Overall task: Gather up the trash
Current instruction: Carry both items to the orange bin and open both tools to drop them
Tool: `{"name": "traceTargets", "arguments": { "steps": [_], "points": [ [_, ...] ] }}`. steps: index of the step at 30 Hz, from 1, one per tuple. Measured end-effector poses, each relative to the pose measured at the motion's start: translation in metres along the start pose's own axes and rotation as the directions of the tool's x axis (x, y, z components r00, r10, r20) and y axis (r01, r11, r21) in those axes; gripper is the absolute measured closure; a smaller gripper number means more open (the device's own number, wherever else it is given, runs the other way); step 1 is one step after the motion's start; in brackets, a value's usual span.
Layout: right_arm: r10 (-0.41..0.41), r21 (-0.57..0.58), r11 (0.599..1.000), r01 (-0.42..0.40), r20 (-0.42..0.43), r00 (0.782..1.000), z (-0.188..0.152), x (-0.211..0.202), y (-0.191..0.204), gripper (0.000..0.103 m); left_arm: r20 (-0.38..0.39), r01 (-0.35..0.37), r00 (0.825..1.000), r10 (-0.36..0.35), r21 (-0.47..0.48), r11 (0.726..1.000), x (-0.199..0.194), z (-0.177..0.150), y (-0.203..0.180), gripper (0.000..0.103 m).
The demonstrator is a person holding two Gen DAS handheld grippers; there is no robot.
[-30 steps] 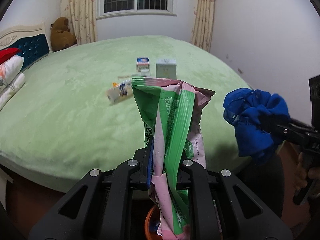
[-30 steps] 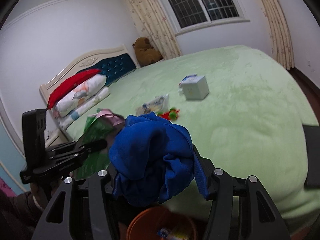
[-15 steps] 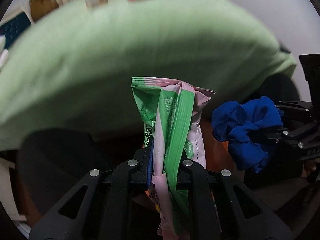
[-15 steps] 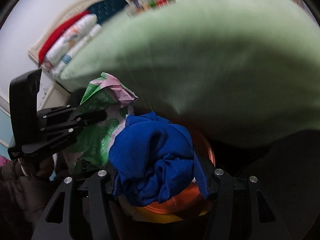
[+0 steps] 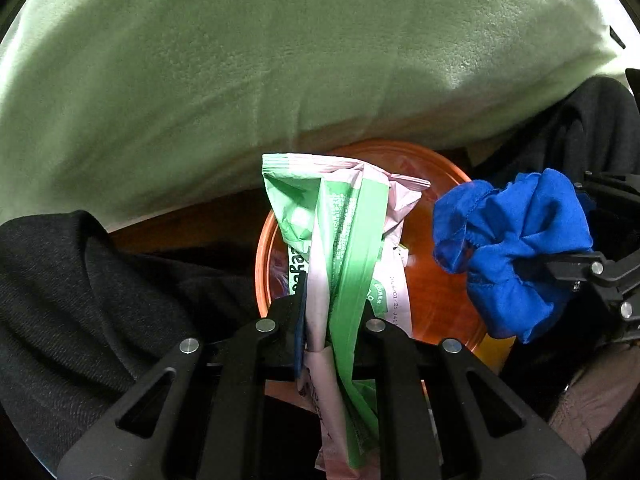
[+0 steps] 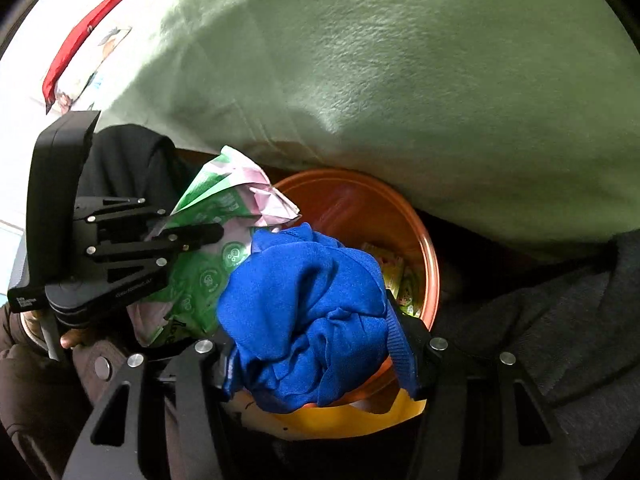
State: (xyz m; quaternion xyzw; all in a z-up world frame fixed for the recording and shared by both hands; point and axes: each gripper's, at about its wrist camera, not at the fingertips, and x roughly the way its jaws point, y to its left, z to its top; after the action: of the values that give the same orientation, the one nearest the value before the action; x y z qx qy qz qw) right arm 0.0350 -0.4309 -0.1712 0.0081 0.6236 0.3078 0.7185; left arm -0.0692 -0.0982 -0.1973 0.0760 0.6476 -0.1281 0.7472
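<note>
**Two items held above the orange bin**

Two pieces of trash are in grip. We note a crumpled green-and-pink wrapper [image 5: 344,240] clamped between the closed fingers of the left hand-held gripper [image 5: 334,312]; it stands upright, its top edge over the near rim of the orange bin [image 5: 436,280]. We note a bunched blue cloth [image 6: 308,312] pinched in the right hand-held gripper [image 6: 316,344], whose fingers are closed on the bundle but held apart by its bulk. In the left wrist view the cloth hangs just beside the wrapper, to its right, apart from it, over the bin's right edge.

Inside the bin we see small yellow-green packets [image 6: 400,284]; a yellow liner [image 6: 352,416] drapes its near rim. The bin sits against the side of a bed with a green blanket [image 5: 280,60]. Dark fabric [image 5: 80,300] flanks the bin on both sides. Red and white pillows [image 6: 84,40] show at upper left in the right wrist view.
</note>
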Motion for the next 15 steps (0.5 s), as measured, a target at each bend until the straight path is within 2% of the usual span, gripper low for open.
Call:
{"name": "traceTargets", "arguments": {
  "steps": [4, 5, 6, 7, 8, 9, 10, 15],
  "points": [
    [-0.003, -0.006, 1.000, 0.003, -0.017, 1.000, 0.004, 0.006, 0.004, 0.045, -0.009, 0.005, 1.000, -0.005, -0.006, 1.000, 0.002, 0.001, 0.005, 0.092],
    [-0.007, -0.005, 1.000, 0.007, -0.023, 1.000, 0.005, 0.006, 0.001, 0.043, -0.011, 0.006, 1.000, -0.006, -0.004, 1.000, 0.005, 0.004, 0.004, 0.092],
    [-0.013, 0.000, 1.000, 0.013, -0.037, 0.999, 0.007, 0.009, 0.001, 0.035, -0.014, 0.005, 1.000, -0.005, -0.002, 1.000, 0.006, 0.003, 0.004, 0.090],
    [-0.019, 0.006, 1.000, 0.020, -0.044, 0.999, 0.005, 0.013, -0.001, 0.032, -0.016, -0.001, 1.000, 0.001, 0.001, 1.000, 0.006, 0.004, 0.003, 0.071],
    [-0.024, 0.013, 1.000, 0.025, -0.050, 0.998, 0.007, 0.015, -0.001, 0.027, -0.017, -0.011, 1.000, 0.011, 0.002, 1.000, 0.007, 0.005, 0.002, 0.042],
    [-0.024, 0.024, 0.999, 0.026, -0.052, 0.998, 0.007, 0.016, -0.003, 0.026, -0.006, -0.025, 1.000, 0.025, 0.000, 1.000, 0.005, 0.005, 0.002, 0.030],
    [-0.016, 0.030, 0.999, 0.018, -0.047, 0.999, 0.008, 0.015, -0.004, 0.026, 0.017, -0.032, 0.999, 0.032, -0.003, 0.999, 0.001, 0.006, 0.002, 0.024],
    [-0.007, 0.032, 0.999, 0.006, 0.023, 1.000, 0.010, -0.004, -0.003, 0.024, 0.041, -0.027, 0.999, 0.028, -0.012, 1.000, -0.003, 0.007, 0.002, 0.024]
  ]
}}
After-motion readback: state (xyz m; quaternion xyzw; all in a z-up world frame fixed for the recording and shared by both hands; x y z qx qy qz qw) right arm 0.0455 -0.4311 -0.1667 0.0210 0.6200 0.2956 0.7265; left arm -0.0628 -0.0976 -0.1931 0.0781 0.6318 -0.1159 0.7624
